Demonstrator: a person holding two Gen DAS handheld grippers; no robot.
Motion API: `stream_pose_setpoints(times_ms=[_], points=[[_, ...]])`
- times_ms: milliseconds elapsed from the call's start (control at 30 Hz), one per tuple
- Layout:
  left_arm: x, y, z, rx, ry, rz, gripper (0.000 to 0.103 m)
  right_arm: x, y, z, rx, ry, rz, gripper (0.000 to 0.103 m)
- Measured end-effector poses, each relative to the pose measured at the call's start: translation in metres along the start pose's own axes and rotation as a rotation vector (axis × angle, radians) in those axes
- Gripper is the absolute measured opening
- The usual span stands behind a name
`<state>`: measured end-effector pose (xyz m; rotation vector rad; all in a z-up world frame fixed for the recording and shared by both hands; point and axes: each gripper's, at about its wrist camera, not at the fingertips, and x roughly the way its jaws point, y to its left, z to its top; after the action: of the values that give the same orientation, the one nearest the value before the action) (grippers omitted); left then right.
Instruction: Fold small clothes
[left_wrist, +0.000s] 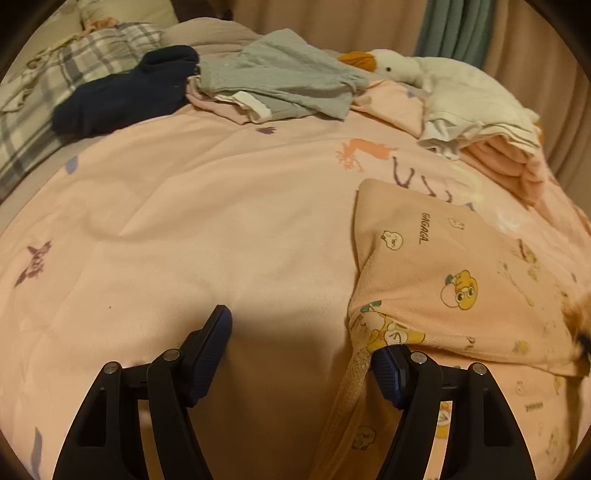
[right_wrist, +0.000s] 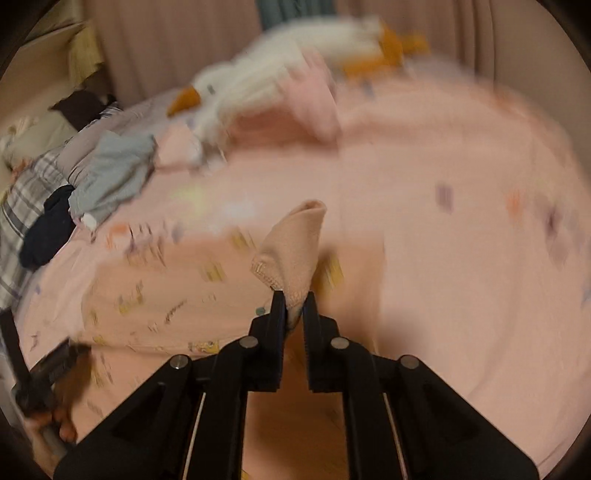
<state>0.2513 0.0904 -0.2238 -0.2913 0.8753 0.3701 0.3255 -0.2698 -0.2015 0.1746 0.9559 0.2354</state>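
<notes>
A small peach garment with cartoon prints (left_wrist: 443, 266) lies on the pink bed cover, partly folded over. My left gripper (left_wrist: 303, 343) is open; its right finger (left_wrist: 388, 373) sits under the garment's edge, its left finger (left_wrist: 210, 354) over bare cover. My right gripper (right_wrist: 294, 299) is shut on a corner of the garment (right_wrist: 291, 251) and holds it lifted; the view is blurred by motion. The left gripper with the hand holding it shows at the lower left of the right wrist view (right_wrist: 48, 373).
A pile of unfolded clothes lies at the far side: a dark navy piece (left_wrist: 122, 92), a grey-blue piece (left_wrist: 288, 77). A white goose plush (left_wrist: 399, 66) and folded pink and white clothes (left_wrist: 495, 136) lie far right. Plaid bedding (left_wrist: 44, 96) at left; curtains behind.
</notes>
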Motion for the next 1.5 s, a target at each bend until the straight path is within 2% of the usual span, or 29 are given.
stream_pose_setpoints(times_ms=[33,167,233,333,367,433,467,533,600,667,700,800,867,900,967,1067,1100,1167,1233,1300,1367,1400,1467,1500], points=[[0.0,-0.001,0.0,-0.003,-0.001,0.011,0.073,0.006,-0.005,-0.007,0.014,0.012,-0.016,0.018],[0.0,0.0,0.0,-0.024,-0.001,0.033,0.073,-0.004,-0.008,-0.016,0.009,-0.04,-0.023,0.019],[-0.001,-0.002,-0.001,-0.012,-0.002,0.044,0.073,-0.013,-0.01,-0.009,0.0,-0.063,-0.103,0.02],[-0.005,-0.003,-0.001,-0.01,0.021,0.051,0.073,-0.025,-0.023,-0.007,-0.032,-0.079,-0.276,0.024],[-0.009,-0.003,-0.002,-0.009,0.035,0.054,0.073,-0.029,-0.029,-0.008,-0.03,-0.081,-0.301,0.024],[-0.017,-0.004,-0.003,-0.002,0.06,0.068,0.072,-0.039,-0.043,-0.009,0.023,-0.073,-0.255,0.024],[-0.024,-0.004,-0.003,-0.007,0.062,0.072,0.068,-0.048,-0.048,-0.008,0.069,-0.085,-0.208,0.024],[-0.044,-0.005,-0.002,0.004,0.029,0.048,0.065,-0.062,-0.046,-0.004,0.098,-0.125,-0.141,0.025],[-0.067,-0.01,0.0,0.037,-0.02,0.052,0.065,-0.068,-0.021,0.007,0.043,-0.143,-0.062,0.025],[-0.084,-0.015,0.0,0.055,-0.036,0.046,0.065,-0.061,0.009,0.018,-0.046,-0.117,-0.001,0.03],[-0.09,-0.017,-0.001,0.064,-0.045,0.043,0.065,-0.047,0.028,0.024,-0.085,-0.089,0.02,0.029],[-0.097,-0.016,-0.002,0.079,-0.048,0.072,0.065,-0.003,0.049,0.029,-0.111,0.029,-0.023,0.026],[-0.092,-0.005,-0.001,0.055,-0.046,0.106,0.065,0.024,0.044,0.017,-0.082,0.123,-0.118,0.025],[-0.088,0.002,0.0,0.032,-0.041,0.134,0.065,0.026,0.039,0.011,-0.079,0.131,-0.123,0.022],[-0.074,0.019,0.001,-0.012,0.001,0.177,0.065,0.012,0.03,-0.004,-0.105,0.089,-0.074,0.018],[-0.06,0.03,-0.003,-0.017,0.075,0.114,0.065,-0.009,0.024,-0.021,-0.167,0.152,-0.088,0.018],[-0.059,0.03,-0.004,-0.018,0.08,0.092,0.065,-0.016,0.022,-0.025,-0.169,0.178,-0.101,0.018],[-0.06,0.025,-0.007,0.0,0.057,0.034,0.065,-0.028,0.013,-0.03,-0.139,0.208,-0.143,0.025],[-0.061,0.016,-0.005,0.024,0.04,-0.005,0.065,-0.048,0.011,-0.029,-0.121,0.169,-0.123,0.024],[-0.064,0.002,-0.002,0.073,-0.002,-0.088,0.065,-0.063,0.018,-0.023,-0.136,0.098,-0.076,0.026],[-0.062,-0.018,0.004,0.147,-0.039,-0.17,0.065,-0.069,0.027,-0.015,-0.15,0.032,-0.051,0.039],[-0.06,-0.023,0.007,0.16,-0.051,-0.181,0.065,-0.067,0.03,-0.01,-0.14,0.003,-0.042,0.049],[-0.051,-0.037,0.011,0.173,-0.096,-0.21,0.065,-0.053,0.03,0.001,-0.086,-0.014,0.006,0.05],[-0.041,-0.043,0.012,0.174,-0.08,-0.21,0.065,-0.043,0.027,0.006,-0.057,-0.005,0.05,0.05]])
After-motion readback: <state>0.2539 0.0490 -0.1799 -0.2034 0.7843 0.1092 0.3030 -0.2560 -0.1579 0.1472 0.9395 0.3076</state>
